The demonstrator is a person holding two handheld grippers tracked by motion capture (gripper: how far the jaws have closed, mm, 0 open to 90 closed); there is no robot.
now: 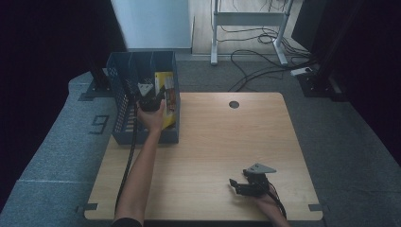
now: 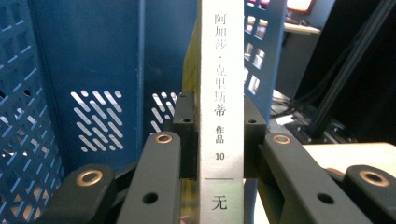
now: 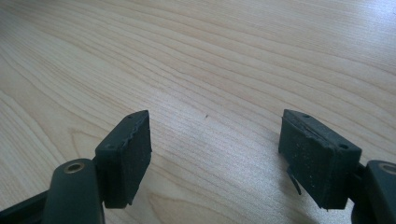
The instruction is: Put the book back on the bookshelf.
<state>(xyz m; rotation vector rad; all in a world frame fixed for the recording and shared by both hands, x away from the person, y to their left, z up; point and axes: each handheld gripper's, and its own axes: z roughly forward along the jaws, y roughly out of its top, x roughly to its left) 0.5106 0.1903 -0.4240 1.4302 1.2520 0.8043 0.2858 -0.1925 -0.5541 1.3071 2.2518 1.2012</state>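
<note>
Clamping book (image 2: pixel 221 116) spine, left hand-held gripper (image 2: pixel 219 135)

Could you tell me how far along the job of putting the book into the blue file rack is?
Nearly finished, I think. The left gripper is clamped on the book by its white spine, and the book already stands in the right-hand compartment of the blue rack. What seems left is letting go and backing out. The right gripper rests open on the wooden table, holding nothing.
</note>
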